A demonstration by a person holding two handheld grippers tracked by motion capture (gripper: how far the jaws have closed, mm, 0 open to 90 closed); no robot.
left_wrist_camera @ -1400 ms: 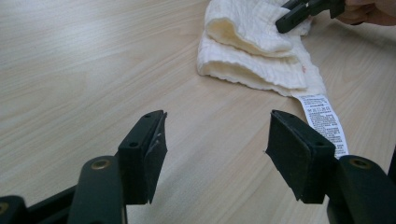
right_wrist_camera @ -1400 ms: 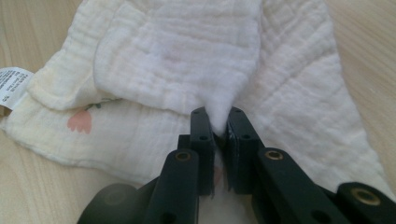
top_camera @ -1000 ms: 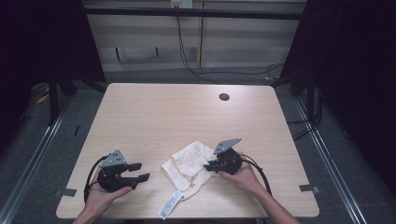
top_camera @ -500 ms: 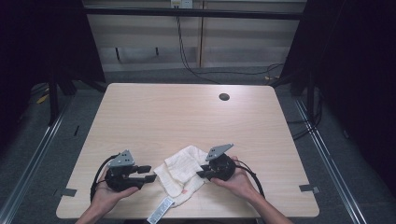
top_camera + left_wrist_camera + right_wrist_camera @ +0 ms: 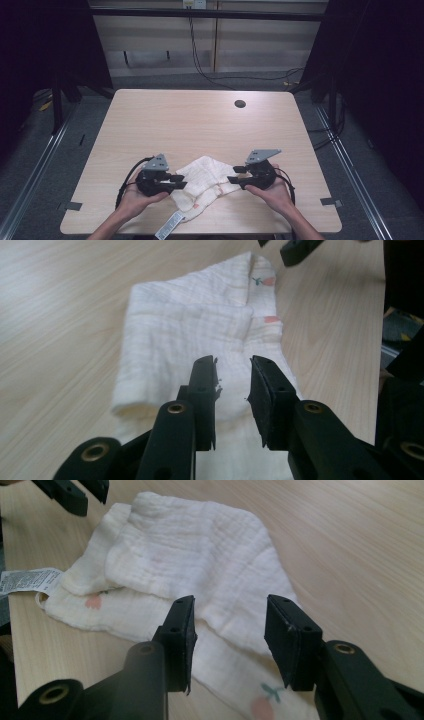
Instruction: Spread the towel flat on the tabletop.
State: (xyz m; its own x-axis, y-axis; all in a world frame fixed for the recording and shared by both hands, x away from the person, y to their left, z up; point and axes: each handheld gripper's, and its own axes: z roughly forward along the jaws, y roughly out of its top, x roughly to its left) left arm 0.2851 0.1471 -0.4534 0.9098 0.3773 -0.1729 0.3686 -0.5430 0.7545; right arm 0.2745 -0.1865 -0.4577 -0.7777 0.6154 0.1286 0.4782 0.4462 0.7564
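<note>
Folded white muslin cloth (image 5: 202,182) at six o'clock on the counter (image 5: 200,125), between both claws. Left claw (image 5: 232,385) spread narrowly over its edge; right claw (image 5: 227,635) spread wider. White care label (image 5: 27,580) at nine o'clock in right gripper view; round cable hole (image 5: 240,104) at one o'clock from above.

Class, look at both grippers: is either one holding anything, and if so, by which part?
Nothing is held. The left gripper and right gripper both stand open over the folded cloth.

I see a cream-white cloth (image 5: 202,181) with a fine woven grid and small pink-and-green fruit prints, its white label (image 5: 169,225) printed in grey, on my pale wood-grain desk (image 5: 190,125), between black jaws.
</note>
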